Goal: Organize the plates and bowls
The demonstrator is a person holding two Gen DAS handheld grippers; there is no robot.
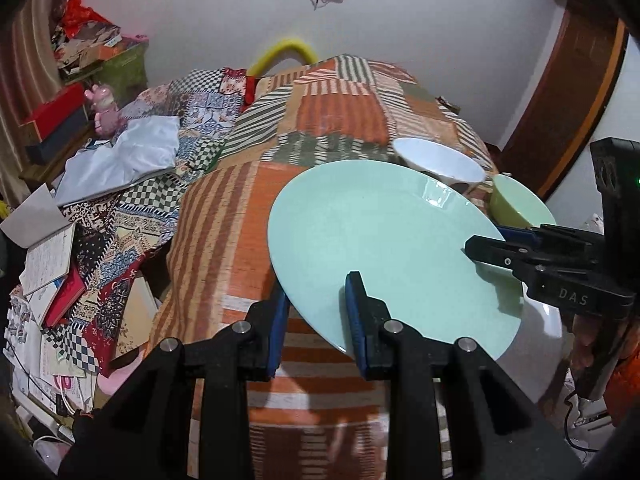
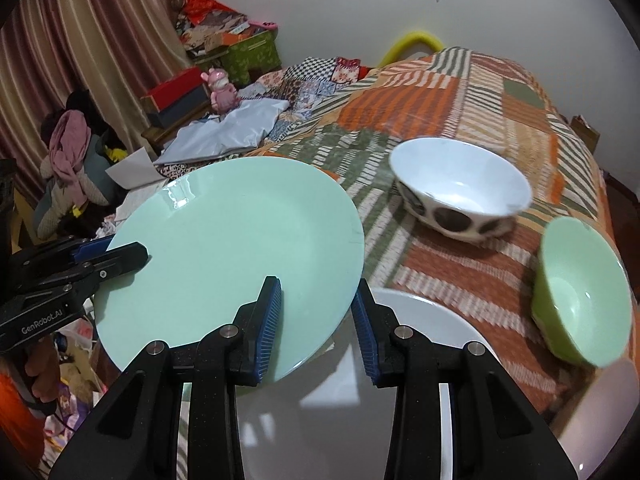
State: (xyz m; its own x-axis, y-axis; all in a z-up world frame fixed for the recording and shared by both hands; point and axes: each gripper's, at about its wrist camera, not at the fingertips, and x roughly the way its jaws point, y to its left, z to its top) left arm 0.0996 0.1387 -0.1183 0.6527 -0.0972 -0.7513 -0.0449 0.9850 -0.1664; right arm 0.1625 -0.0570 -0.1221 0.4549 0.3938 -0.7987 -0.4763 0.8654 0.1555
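A mint-green plate (image 1: 384, 240) (image 2: 240, 240) hangs tilted above the patchwork-covered table (image 1: 240, 240), held by both grippers at opposite rims. My left gripper (image 1: 318, 320) is shut on its near rim in the left wrist view and shows at the plate's left rim (image 2: 128, 258) in the right wrist view. My right gripper (image 2: 316, 320) is shut on the plate's near right rim and reaches in from the right (image 1: 480, 250) in the left wrist view. Under the held plate lies a white plate (image 2: 420, 312) (image 1: 548, 320).
A white bowl with dark spots (image 2: 460, 184) (image 1: 440, 160) and a green bowl (image 2: 580, 292) (image 1: 516, 200) stand on the cloth at the right. Books, papers and boxes (image 1: 52, 264) are piled left of the table. A curtain (image 2: 80, 60) hangs at the far left.
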